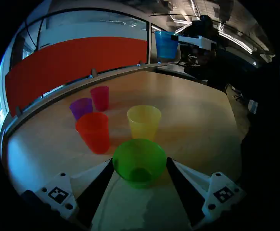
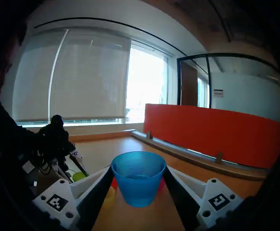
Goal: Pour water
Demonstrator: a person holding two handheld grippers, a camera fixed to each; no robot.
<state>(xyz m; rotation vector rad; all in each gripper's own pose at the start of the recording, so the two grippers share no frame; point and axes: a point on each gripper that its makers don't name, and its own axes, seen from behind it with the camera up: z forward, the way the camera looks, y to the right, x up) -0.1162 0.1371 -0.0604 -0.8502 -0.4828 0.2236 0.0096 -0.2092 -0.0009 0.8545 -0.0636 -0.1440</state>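
Left gripper low over table, jaws clamped on green cup. Right gripper held high, jaws clamped on upright blue cup.

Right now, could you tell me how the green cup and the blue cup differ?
The green cup is held by the left gripper low over the table; the blue cup is held by the right gripper well above it. The blue cup shows a water line inside; the green cup looks empty. Both are upright, open-topped plastic cups, each clamped between two fingers.
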